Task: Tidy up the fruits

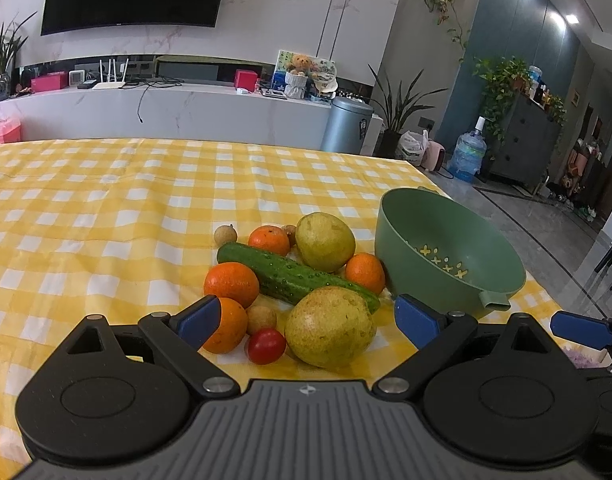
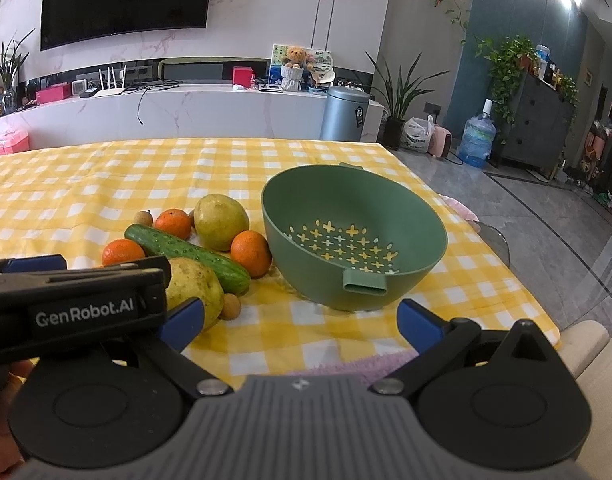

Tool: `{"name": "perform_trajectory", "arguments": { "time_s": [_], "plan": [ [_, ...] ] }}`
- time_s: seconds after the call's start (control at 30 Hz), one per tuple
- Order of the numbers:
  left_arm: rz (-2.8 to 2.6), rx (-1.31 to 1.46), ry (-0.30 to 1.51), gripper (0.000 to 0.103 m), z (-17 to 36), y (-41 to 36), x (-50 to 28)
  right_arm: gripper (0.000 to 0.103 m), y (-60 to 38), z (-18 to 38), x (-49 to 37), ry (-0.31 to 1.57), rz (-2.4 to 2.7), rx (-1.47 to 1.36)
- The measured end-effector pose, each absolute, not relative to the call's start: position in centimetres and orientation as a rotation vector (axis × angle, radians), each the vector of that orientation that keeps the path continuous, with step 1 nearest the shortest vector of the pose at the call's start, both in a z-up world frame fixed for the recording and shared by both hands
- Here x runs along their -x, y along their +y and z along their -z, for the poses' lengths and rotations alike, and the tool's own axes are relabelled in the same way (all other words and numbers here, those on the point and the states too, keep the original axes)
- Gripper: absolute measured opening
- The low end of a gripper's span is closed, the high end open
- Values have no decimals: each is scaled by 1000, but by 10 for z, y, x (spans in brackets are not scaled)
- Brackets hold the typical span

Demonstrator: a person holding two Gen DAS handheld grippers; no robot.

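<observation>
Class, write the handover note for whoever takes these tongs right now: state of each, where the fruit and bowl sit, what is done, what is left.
Left tongs: open, empty, low over the near end of the pile, around the near pear and cherry tomato.
Right tongs: open, empty, facing the green strainer bowl.
Bowl: on the checked cloth, right of the pile, nothing in it.
Pile: two pears, four oranges, a cucumber, small brown fruits, one tomato, all on the cloth.
Done: nothing sorted yet.
Left: probably move the fruit into the bowl, nearest first.

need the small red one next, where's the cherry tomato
In the left wrist view the cherry tomato lies nearest the camera, between an orange and the near pear, just below a longan.
</observation>
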State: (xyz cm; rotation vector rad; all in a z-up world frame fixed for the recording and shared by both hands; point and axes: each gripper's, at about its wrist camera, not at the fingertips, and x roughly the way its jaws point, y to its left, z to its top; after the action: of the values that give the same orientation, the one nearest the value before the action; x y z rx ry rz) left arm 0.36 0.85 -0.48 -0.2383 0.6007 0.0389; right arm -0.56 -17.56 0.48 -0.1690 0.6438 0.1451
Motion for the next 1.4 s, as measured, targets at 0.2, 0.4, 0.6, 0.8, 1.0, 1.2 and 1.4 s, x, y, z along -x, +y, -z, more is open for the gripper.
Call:
{"name": "perform_trajectory", "arguments": {
  "time_s": [0.2,0.4,0.6,0.8,1.0,1.2,1.4],
  "plan": [
    [-36,241,605,103,5,9,-5,99,-176,-5,6,645,-147,169],
    [-34,240,607,103,5,10,-5,99,-176,-5,6,644,-148,168],
    [-36,241,606,103,6,10,-5,99,-176,-5,7,644,-147,168],
    [-36,241,607,103,6,10,-5,99,-176,-4,6,644,-148,168],
    [-34,233,621,103,8,11,-5,99,-175,-3,6,647,-146,176],
    [-34,232,622,103,8,10,-5,99,-175,-3,6,650,-147,177],
    [-34,232,623,103,8,10,-5,99,-175,-3,6,650,-146,179]
  ]
}}
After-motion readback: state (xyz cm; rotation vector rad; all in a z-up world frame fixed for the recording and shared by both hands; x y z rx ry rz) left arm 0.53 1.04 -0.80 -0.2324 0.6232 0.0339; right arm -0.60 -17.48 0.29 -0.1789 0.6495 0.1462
